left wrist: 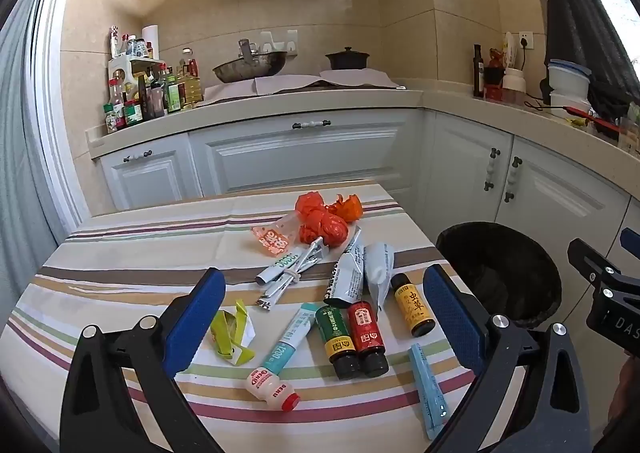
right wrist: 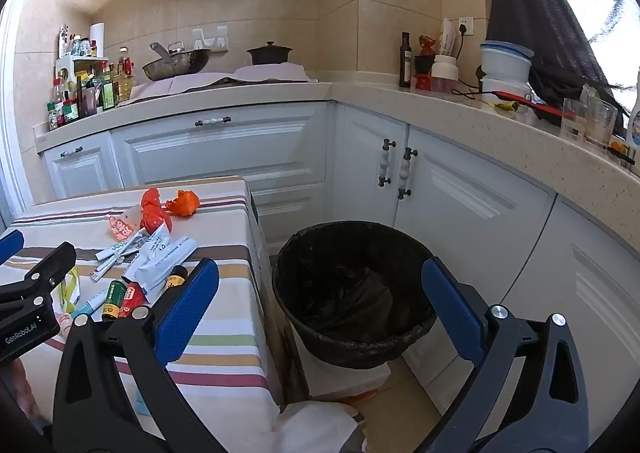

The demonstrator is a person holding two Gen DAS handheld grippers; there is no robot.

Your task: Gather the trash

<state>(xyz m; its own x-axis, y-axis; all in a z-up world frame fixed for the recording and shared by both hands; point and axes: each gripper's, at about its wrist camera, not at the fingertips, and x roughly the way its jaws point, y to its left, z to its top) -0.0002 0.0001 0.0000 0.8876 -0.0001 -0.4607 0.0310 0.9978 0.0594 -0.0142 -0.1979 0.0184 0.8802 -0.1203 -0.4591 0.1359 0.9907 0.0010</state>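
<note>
Trash lies on the striped tablecloth (left wrist: 132,253): crumpled orange bags (left wrist: 324,221), white sachets (left wrist: 352,273), three small brown bottles (left wrist: 356,333), a tube (left wrist: 292,329), a small white yogurt bottle (left wrist: 272,387), a blue stick pack (left wrist: 428,389) and a yellow-green wrapper (left wrist: 232,333). My left gripper (left wrist: 324,317) is open and empty, hovering above the bottles. My right gripper (right wrist: 320,309) is open and empty above the black-lined trash bin (right wrist: 352,293), which stands on the floor right of the table. The pile also shows in the right wrist view (right wrist: 152,253).
White kitchen cabinets (right wrist: 280,157) wrap around behind the table and bin. The counter (right wrist: 460,113) holds condiment bottles (left wrist: 148,93), a wok, a pot and containers. A white box sits under the bin (right wrist: 348,381). The left gripper's body shows at the left edge (right wrist: 28,293).
</note>
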